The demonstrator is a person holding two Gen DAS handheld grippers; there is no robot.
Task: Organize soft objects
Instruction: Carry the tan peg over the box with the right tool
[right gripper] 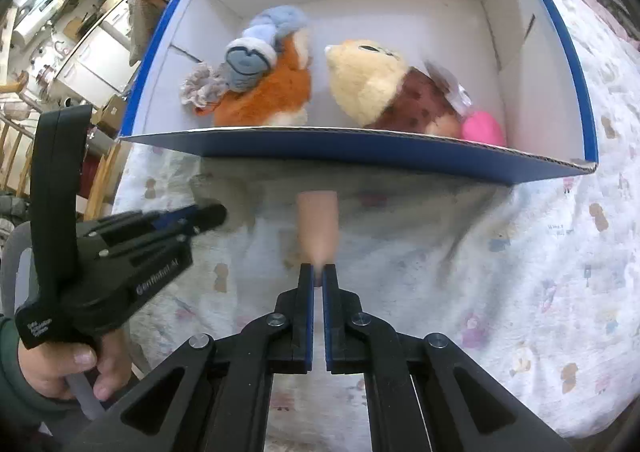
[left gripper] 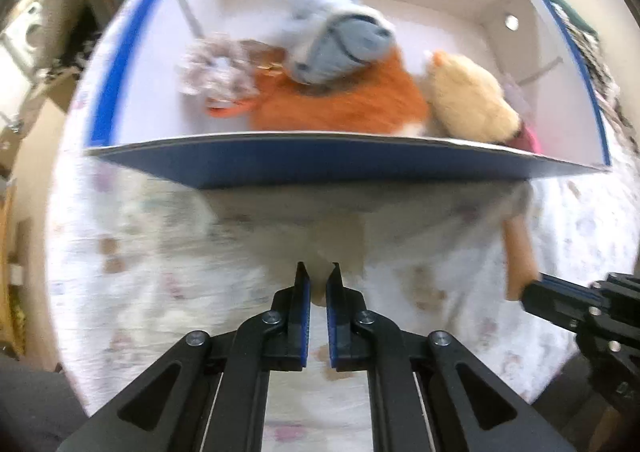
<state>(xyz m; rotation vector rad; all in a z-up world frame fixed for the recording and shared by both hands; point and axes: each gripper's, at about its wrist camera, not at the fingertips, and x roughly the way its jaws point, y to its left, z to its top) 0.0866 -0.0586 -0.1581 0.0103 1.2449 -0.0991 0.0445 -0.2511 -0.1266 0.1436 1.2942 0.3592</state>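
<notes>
Gripping a blurred, peach-coloured soft object (right gripper: 318,226) between clenched jaws, the right gripper (right gripper: 318,280) is pointing down at a pale printed cloth (right gripper: 520,252) just in front of a blue-edged cardboard box (right gripper: 360,156). To its left, the left gripper (left gripper: 318,278) is hovering over the same cloth with its jaws drawn close together, and whether the pale fabric between their tips is pinched cannot be told from the blur. Inside the box, an orange plush toy (right gripper: 276,92) is lying beside a cream plush toy (right gripper: 368,80), with a light blue soft item (right gripper: 256,52) resting on top of the orange one, a frilly beige scrunchie (right gripper: 198,86) at its left and a pink soft object (right gripper: 482,130) tucked into the near right corner. A hand (right gripper: 60,366) in a green sleeve is holding the left gripper's handle.
</notes>
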